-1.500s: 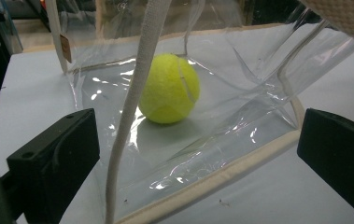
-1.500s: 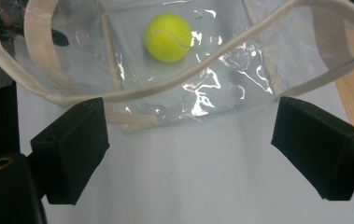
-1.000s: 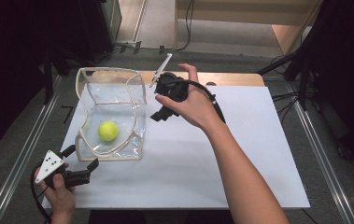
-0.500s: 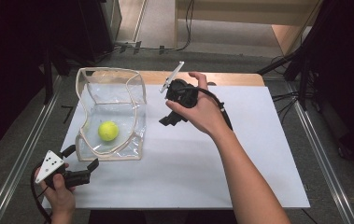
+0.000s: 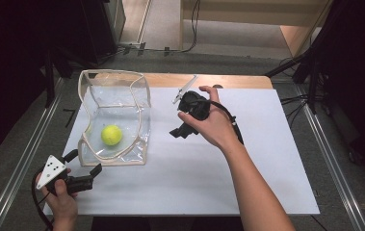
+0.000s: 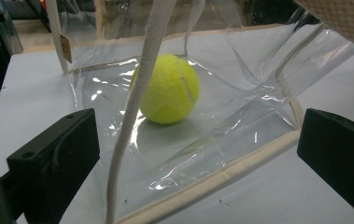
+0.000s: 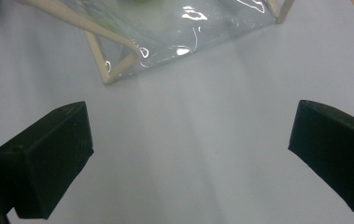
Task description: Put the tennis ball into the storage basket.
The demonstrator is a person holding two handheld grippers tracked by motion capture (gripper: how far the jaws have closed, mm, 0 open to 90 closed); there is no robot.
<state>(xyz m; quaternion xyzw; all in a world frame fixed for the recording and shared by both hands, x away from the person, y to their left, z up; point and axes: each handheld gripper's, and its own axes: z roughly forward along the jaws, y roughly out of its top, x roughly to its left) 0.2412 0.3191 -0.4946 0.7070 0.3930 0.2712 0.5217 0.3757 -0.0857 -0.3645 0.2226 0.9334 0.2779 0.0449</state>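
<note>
both grippers (image 5: pixel 84 166) (image 7: pixel 188 154) gape empty; tennis ball (image 6: pixel 170 88) blurred behind clear bag (image 5: pixel 115 118) strap.

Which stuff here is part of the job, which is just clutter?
In play:
clear bag, standing open
tennis ball, inside the bag
left gripper, open, near the bag's front
right gripper, open above the white sheet

Lying about:
cables on the floor behind the table

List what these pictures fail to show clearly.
- Right tongs, high view: tips hidden under the hand.
- Tennis ball, left gripper view: partly crossed by the bag's strap.
- Clear bag, right gripper view: cut off by the top edge.
</note>
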